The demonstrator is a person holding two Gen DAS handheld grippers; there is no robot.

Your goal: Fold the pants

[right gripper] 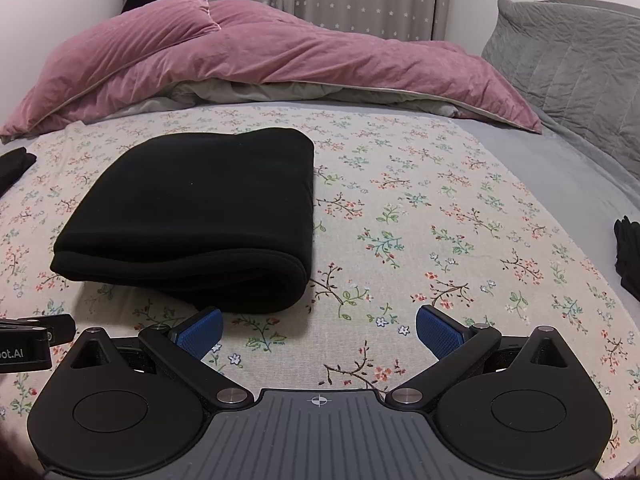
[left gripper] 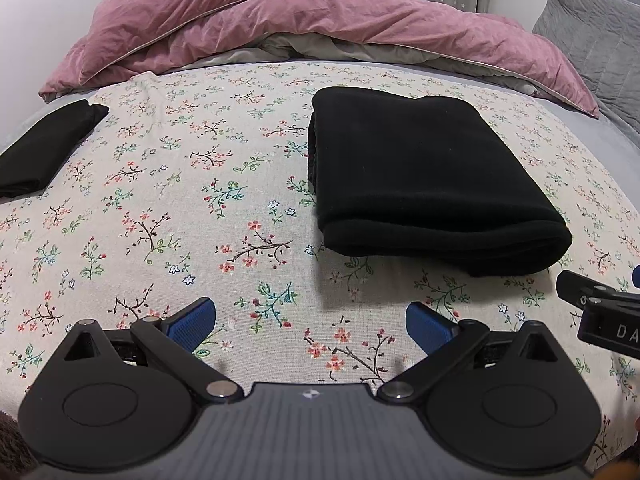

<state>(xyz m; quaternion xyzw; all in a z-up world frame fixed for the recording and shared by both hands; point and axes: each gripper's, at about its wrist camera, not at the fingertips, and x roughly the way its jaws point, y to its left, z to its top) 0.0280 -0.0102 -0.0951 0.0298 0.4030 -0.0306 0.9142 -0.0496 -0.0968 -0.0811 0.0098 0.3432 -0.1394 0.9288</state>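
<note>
Your left tool (left gripper: 311,328) and right tool (right gripper: 319,330), both spread wide and empty, hover near the folded black pants (left gripper: 424,172) on the bed (left gripper: 180,208). Legible lettering: "DA", "ot.AI".

Each black gripper (left gripper: 311,326) (right gripper: 319,330) carries blue ribbed pads (left gripper: 192,326), silver screws.

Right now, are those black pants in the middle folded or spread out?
Folded: the black pants lie as a compact stacked rectangle on the floral sheet, rounded layered fold edge facing the camera.
</note>
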